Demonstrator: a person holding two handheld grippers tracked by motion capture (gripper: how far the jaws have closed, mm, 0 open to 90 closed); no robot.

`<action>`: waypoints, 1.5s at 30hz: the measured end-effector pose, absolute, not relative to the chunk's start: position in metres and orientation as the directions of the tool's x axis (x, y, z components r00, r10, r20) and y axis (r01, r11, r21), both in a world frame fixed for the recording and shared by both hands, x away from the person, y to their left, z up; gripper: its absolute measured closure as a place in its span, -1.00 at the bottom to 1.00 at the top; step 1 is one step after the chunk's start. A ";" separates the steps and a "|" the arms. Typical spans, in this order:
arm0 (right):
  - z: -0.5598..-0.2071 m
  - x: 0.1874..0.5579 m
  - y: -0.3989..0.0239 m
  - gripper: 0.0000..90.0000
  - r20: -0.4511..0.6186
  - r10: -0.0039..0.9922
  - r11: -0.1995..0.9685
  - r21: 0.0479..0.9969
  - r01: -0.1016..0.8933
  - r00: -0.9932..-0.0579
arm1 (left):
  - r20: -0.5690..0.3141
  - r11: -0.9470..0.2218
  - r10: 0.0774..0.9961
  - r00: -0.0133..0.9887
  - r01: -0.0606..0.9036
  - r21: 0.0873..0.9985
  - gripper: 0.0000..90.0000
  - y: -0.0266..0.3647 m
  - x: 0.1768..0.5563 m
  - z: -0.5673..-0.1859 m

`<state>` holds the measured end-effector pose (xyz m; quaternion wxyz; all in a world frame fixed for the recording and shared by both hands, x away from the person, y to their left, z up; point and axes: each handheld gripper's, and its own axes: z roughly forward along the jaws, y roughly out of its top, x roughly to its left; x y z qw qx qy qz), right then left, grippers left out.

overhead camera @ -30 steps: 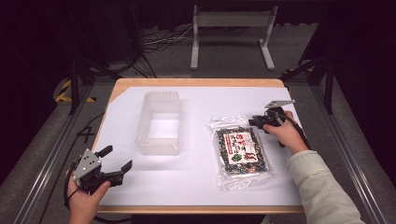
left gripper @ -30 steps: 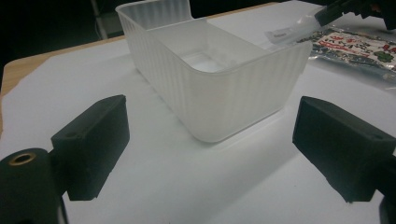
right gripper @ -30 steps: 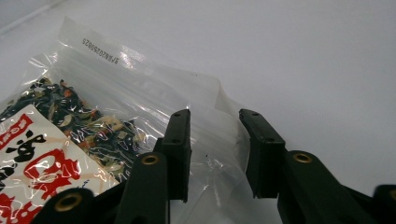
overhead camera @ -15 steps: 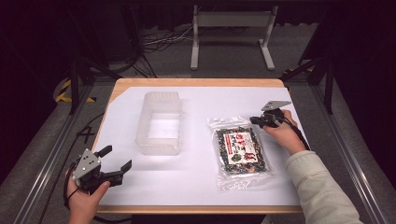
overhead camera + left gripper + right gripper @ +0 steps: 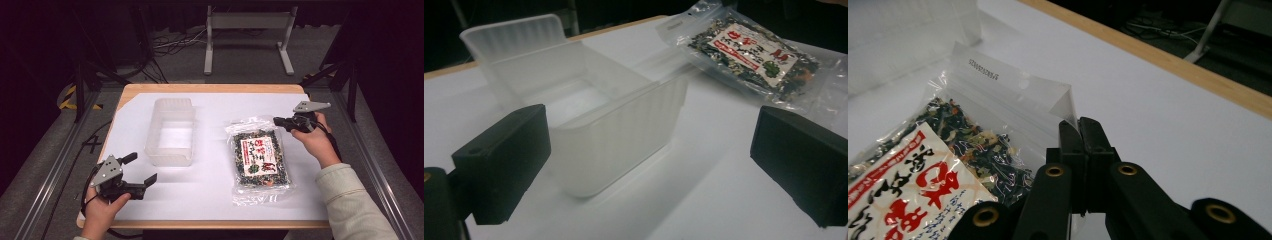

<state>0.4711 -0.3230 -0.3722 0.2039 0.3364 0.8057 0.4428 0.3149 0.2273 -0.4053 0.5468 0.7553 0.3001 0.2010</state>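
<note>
Since a second ago the right gripper (image 5: 278,120) has closed its jaws on the far corner of the bag (image 5: 260,159) and begun lifting it, while the left gripper (image 5: 136,170), jaws just spread wide and empty, has edged toward the tub (image 5: 170,131). Most of the bag lies on the table (image 5: 210,192), right of the tub, probably bound for it; pinching a corner lets the pouch hang free.
</note>
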 end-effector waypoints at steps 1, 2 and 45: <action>-0.367 0.468 -0.323 1.00 -0.029 0.721 0.373 0.858 0.352 -0.693 | -0.025 -0.217 0.668 0.743 0.227 0.949 -0.92 0.226 0.316 -0.404; -0.362 0.466 -0.323 1.00 -0.032 0.719 0.369 0.864 0.343 -0.694 | -0.027 -0.213 0.664 0.747 0.224 0.951 -0.92 0.224 0.317 -0.404; -0.210 0.362 -0.279 1.00 -0.268 0.565 0.350 0.934 -0.067 -0.780 | -0.074 -0.123 0.606 0.792 0.185 0.975 -0.69 0.153 0.359 -0.373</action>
